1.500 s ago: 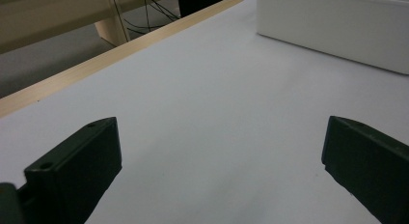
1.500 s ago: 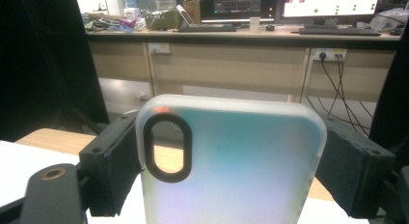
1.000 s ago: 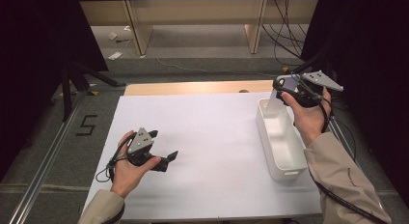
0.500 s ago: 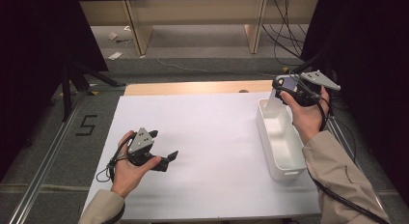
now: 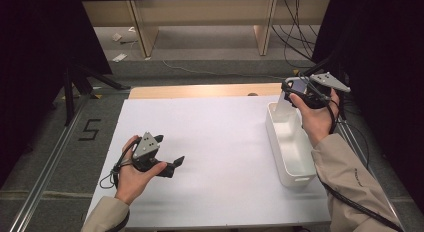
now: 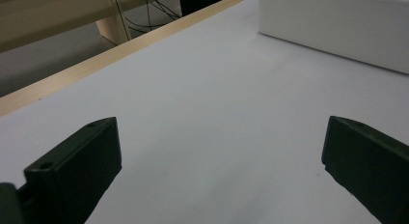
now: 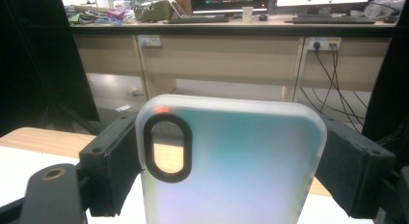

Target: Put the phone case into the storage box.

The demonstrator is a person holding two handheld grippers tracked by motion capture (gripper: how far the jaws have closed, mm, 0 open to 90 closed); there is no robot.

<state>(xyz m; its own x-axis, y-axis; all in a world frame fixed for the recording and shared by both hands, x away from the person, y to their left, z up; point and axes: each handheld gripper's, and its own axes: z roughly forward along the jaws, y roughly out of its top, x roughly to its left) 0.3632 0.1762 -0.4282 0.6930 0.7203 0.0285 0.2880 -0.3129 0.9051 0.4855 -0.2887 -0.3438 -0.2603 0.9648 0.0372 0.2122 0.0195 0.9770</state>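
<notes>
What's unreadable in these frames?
- Lower end of the frosted translucent phone case: right gripper view, cut off by the bottom edge.
- Case in the high view: small, partly behind the right gripper.
- Floor of the white plastic bin: high view, near wall and the sleeve hide part.
- Left gripper, jaws open: bin's far end cut off.

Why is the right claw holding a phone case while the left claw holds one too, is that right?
Not quite. The right claw does grip the frosted phone case by its sides, above the white bin. But the left claw holds nothing: the left gripper view shows its jaws spread wide over the bare white table.
</notes>
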